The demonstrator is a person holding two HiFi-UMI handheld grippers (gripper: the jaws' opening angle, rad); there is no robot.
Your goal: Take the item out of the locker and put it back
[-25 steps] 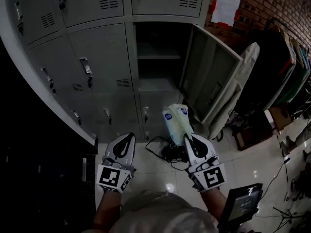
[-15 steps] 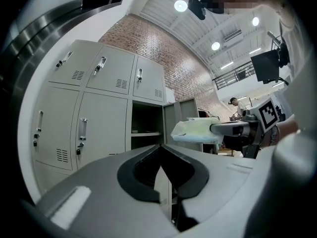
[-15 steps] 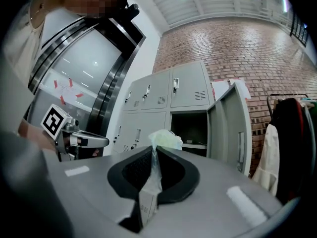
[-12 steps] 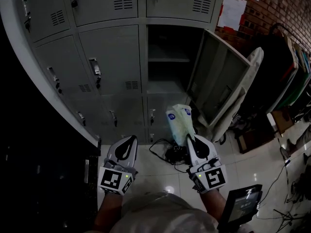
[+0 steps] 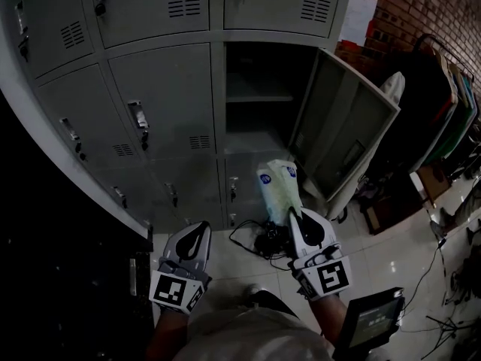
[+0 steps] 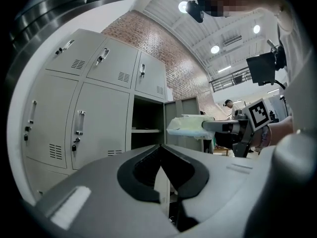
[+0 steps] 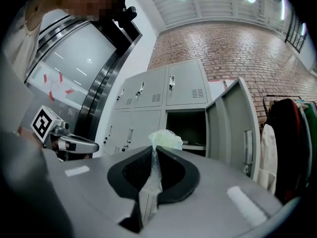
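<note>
Bank of grey metal lockers [image 5: 161,104], doors closed except one. Brick wall [image 5: 436,6] at the right end, with hanging clothes [image 5: 443,104] in front of it.

Open compartment [image 5: 255,111]: dark inside, with one shelf [image 5: 259,98] across it. Its door [image 5: 342,126] is swung wide to the right.

Pale tiled floor [image 5: 248,273], with a tangle of black cables [image 5: 259,239] lying at the foot of the lockers.

Plastic packet [image 5: 276,186], whitish-green with blue marks at its top end. It is held in the air, outside the compartment and in front of it, clear of the shelf.

Right gripper [image 5: 294,215]: jaws closed on the packet's near end. In the right gripper view the thin plastic [image 7: 163,139] is pinched between the pads, and the bulk of it stands beyond the tips.

Left gripper [image 5: 197,228]: beside the right one and apart from it, pointing at the lockers. Its jaws are together with nothing between them, and it does not touch the packet.
</note>
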